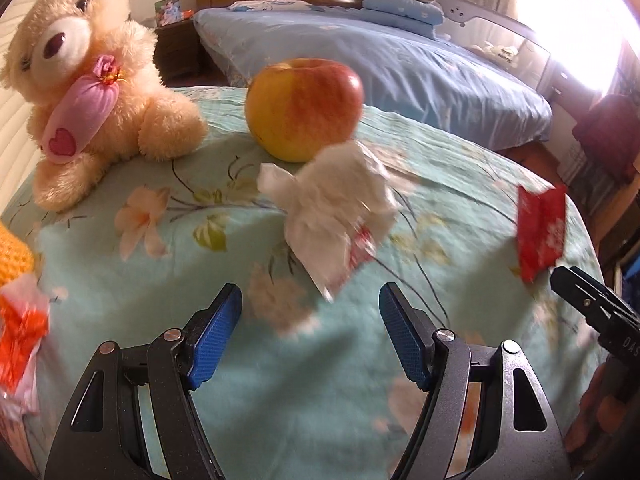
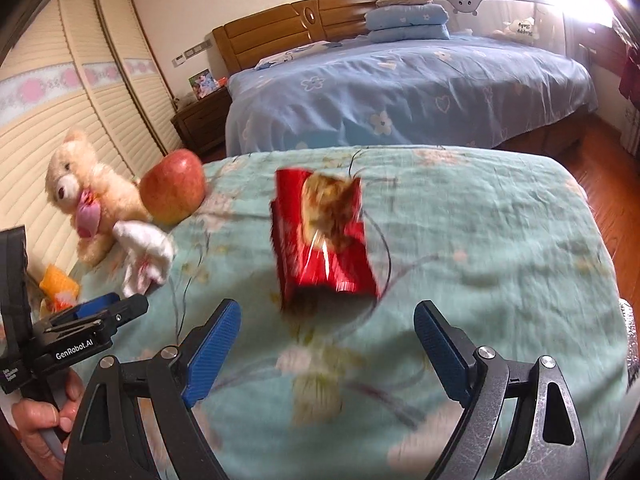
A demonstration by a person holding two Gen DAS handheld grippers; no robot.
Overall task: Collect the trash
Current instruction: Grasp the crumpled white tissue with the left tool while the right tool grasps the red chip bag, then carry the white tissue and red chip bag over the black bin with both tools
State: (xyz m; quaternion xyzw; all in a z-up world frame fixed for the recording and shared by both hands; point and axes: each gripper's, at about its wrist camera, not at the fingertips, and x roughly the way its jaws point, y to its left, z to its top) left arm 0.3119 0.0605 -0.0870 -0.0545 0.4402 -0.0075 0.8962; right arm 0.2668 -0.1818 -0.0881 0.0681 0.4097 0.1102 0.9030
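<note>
A crumpled white tissue lies on the green floral cloth just ahead of my open, empty left gripper; it also shows in the right wrist view. A red snack wrapper lies just ahead of my open, empty right gripper, and shows at the right in the left wrist view. An orange-and-white wrapper lies at the left edge. The right gripper's body shows at the right in the left wrist view. The left gripper shows at the left in the right wrist view.
An apple stands behind the tissue. A cream teddy bear sits at the back left. An orange knitted item lies at the left. A blue bed stands beyond the cloth-covered table. A slatted wardrobe is at the left.
</note>
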